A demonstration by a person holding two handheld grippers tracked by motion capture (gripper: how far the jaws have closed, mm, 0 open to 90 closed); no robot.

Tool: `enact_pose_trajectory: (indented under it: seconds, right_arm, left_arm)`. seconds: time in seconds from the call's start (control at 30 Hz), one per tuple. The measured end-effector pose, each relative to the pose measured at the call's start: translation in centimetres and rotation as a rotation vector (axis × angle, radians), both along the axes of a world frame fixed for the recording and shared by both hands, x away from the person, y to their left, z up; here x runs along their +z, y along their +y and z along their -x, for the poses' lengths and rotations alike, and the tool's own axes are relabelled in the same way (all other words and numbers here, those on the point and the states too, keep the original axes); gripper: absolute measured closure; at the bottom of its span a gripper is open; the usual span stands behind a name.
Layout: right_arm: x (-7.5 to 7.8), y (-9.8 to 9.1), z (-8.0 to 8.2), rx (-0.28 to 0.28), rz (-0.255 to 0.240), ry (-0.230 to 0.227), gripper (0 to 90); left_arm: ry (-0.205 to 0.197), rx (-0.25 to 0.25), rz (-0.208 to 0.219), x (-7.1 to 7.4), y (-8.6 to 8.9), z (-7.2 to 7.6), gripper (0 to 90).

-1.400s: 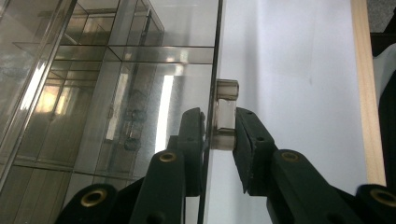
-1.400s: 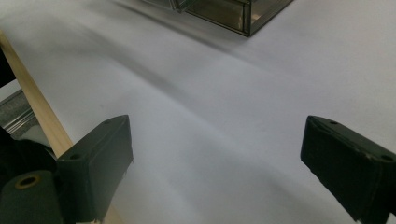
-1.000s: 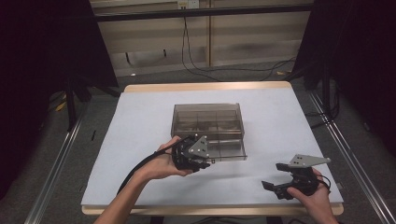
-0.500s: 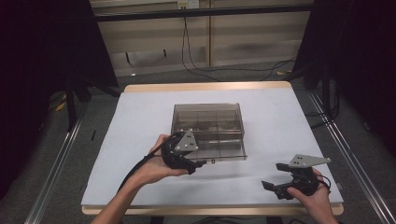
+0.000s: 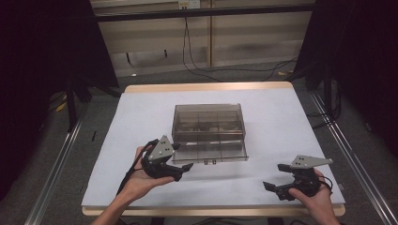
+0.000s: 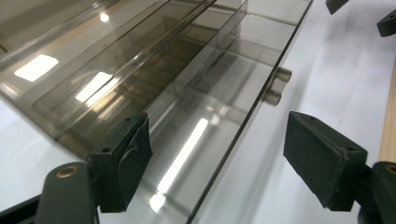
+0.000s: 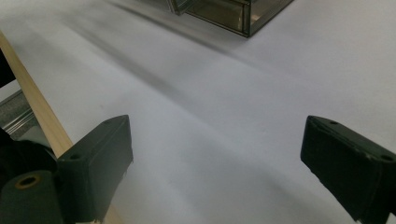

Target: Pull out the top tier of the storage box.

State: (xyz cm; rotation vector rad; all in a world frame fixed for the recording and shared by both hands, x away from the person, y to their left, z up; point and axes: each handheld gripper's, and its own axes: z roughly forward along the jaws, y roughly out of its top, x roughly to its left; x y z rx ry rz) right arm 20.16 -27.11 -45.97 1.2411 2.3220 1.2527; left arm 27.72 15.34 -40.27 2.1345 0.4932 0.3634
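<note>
The left tool (image 6: pixel 215 163), released, straddled the open lid's edge of the clear box (image 5: pixel 209 124); next, I judge, closing on it. The right tool (image 5: pixel 281 180) rested released on the surface (image 5: pixel 281 117).

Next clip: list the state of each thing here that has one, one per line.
Clear compartment box: lid folded open toward the person, lying flat.
Left tongs: open, pads either side of the lid's edge, gripping nothing.
Right tongs: open, empty, apart from the box.

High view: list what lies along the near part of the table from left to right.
Left hand → left gripper → clear plastic box, its lid edge jutting toward the person → right gripper → right hand.
</note>
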Motion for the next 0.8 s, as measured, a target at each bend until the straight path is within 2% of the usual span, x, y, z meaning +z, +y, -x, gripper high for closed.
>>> enact_pose_trajectory:
  seconds: [0.13,0.17,0.2,0.27,0.33,0.43,0.47,0.5,0.57,0.63,0.73,0.77,0.8]
  right_arm:
    - [0.0,0.0,0.0,0.0,0.0,-0.002,9.2]
    - [0.0,0.0,0.0,0.0,0.0,-0.001,9.2]
    - [0.0,0.0,0.0,0.0,0.0,-0.001,9.3]
    - [0.0,0.0,0.0,0.0,0.001,-0.001,9.3]
    - [0.0,0.1,0.0,-0.001,0.003,-0.002,9.2]
    - [0.0,0.0,0.1,0.0,0.001,0.0,9.2]
    - [0.0,0.0,0.1,0.0,-0.001,-0.001,9.2]
    - [0.0,0.0,0.1,-0.001,0.0,-0.001,9.2]
    - [0.0,0.0,0.1,-0.002,-0.001,0.001,9.2]
    - [0.0,0.1,0.0,-0.001,0.002,-0.002,9.2]
    - [0.0,0.1,0.1,-0.001,0.001,0.001,9.3]
    - [0.0,0.0,0.1,-0.001,0.0,0.001,9.2]
    - [0.0,0.0,0.1,0.001,0.0,-0.001,9.2]
  left_arm:
    - [0.007,0.05,0.018,-0.4,1.2,0.4,22.0]
    - [0.005,0.062,0.005,-0.5,1.5,0.5,21.6]
    - [0.022,0.083,0.015,-0.7,1.7,0.5,21.2]
    - [0.013,0.11,0.021,-0.9,2.1,0.8,24.4]
    - [0.006,0.133,0.045,-1.3,2.6,1.1,25.0]
    - [0.035,0.138,0.06,-1.6,3.4,1.6,25.0]
    - [0.045,0.154,0.071,-1.8,3.7,1.8,25.0]
    - [0.044,0.159,0.071,-2.0,4.0,2.0,25.0]
    - [0.066,0.167,0.096,-2.4,4.4,2.4,25.8]
    - [0.057,0.176,0.087,-2.8,4.6,2.8,27.6]
    - [0.096,0.167,0.099,-3.7,5.0,3.1,29.9]
    - [0.105,0.16,0.095,-4.1,5.0,3.2,30.9]
    - [0.099,0.153,0.076,-4.2,5.0,3.3,31.8]
